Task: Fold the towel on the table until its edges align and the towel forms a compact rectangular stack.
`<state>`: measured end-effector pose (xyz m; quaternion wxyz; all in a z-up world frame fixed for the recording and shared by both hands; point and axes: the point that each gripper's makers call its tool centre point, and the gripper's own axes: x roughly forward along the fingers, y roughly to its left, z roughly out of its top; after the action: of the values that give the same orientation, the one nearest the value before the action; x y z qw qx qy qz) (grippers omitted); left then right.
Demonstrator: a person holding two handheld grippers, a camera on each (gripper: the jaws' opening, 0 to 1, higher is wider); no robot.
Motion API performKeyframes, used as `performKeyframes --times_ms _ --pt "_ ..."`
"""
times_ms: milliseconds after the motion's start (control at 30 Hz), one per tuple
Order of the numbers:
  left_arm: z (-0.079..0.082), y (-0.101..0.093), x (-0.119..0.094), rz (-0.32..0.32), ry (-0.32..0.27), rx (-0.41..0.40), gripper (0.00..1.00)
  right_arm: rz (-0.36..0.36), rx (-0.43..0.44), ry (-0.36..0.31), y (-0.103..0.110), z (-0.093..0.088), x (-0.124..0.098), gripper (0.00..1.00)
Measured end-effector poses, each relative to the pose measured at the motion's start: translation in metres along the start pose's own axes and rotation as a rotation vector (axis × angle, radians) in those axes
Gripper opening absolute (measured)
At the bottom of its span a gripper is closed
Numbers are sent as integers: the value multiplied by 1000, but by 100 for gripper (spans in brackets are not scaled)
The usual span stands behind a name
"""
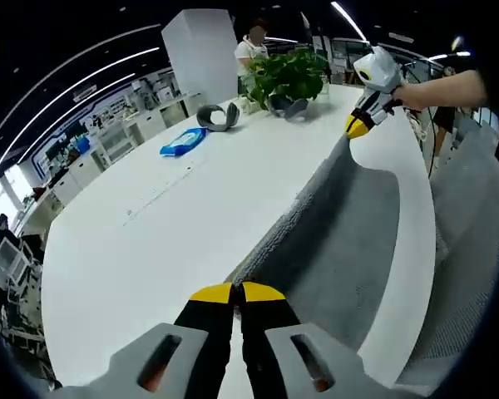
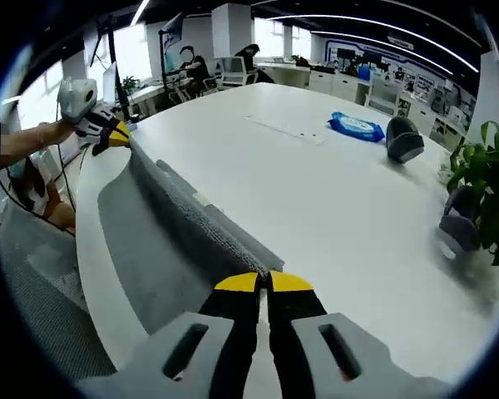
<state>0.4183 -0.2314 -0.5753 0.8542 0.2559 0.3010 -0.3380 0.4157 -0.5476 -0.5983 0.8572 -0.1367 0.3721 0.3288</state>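
- Grey towel [image 1: 349,224] hangs stretched between both tongs along the near edge of the white table [image 1: 175,233], part of it draped over the edge.
- Left gripper [image 1: 236,293]: yellow-tipped jaws pressed together, pinching one towel corner.
- Right gripper [image 2: 264,283]: jaws likewise closed tight on the opposite corner.
- Further back on the table: a blue packet [image 2: 357,126], a potted plant [image 1: 289,76].

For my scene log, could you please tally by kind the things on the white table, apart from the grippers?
Grey towel: 1
Blue packet: 1
Potted plant: 1
Grey curved objects: 2
Total: 5
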Motion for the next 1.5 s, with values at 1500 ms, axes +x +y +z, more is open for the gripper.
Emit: performKeyframes --times_ms 1500 --pt "15 -121 30 -132 -53 -13 16 43 -12 11 28 -23 23 0"
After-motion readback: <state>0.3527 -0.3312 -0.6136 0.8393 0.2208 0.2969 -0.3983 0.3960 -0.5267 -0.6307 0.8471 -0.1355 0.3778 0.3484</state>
